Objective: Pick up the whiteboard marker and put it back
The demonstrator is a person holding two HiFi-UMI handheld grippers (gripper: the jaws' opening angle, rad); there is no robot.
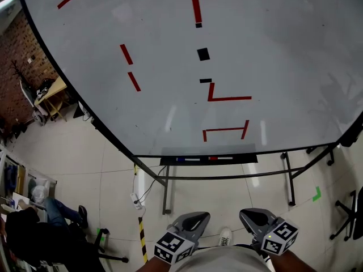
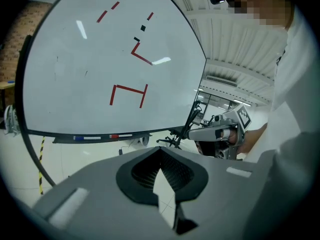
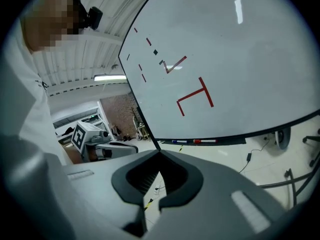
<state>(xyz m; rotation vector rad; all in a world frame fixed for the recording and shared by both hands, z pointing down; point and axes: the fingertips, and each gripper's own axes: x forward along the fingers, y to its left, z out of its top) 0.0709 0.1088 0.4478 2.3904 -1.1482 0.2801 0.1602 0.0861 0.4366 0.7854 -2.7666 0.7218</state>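
**Both markers in the tray, grippers held low and empty**

- The large white whiteboard on a black metal frame fills most of the head view. It carries short red strokes, two red angular figures and a few small black marks.
- A narrow black tray runs along the board's lower edge.
- Two markers lie end to end in the tray. The white whiteboard marker with a blue cap is on the left and the white whiteboard marker with a red cap is on the right. A small gap separates them. Which one the task means cannot be told.
- The left gripper and right gripper sit side by side at the bottom of the head view, close to the person's body. Both are well apart from the tray and over the pale tiled floor.
- Left gripper view: the fingers are pressed together at the tips. Only floor shows through the hollow behind them, and nothing is held.
- Right gripper view: the fingers likewise meet at the tips and hold nothing.
- Each gripper view shows both markers far ahead in the tray, and the other gripper off to one side.
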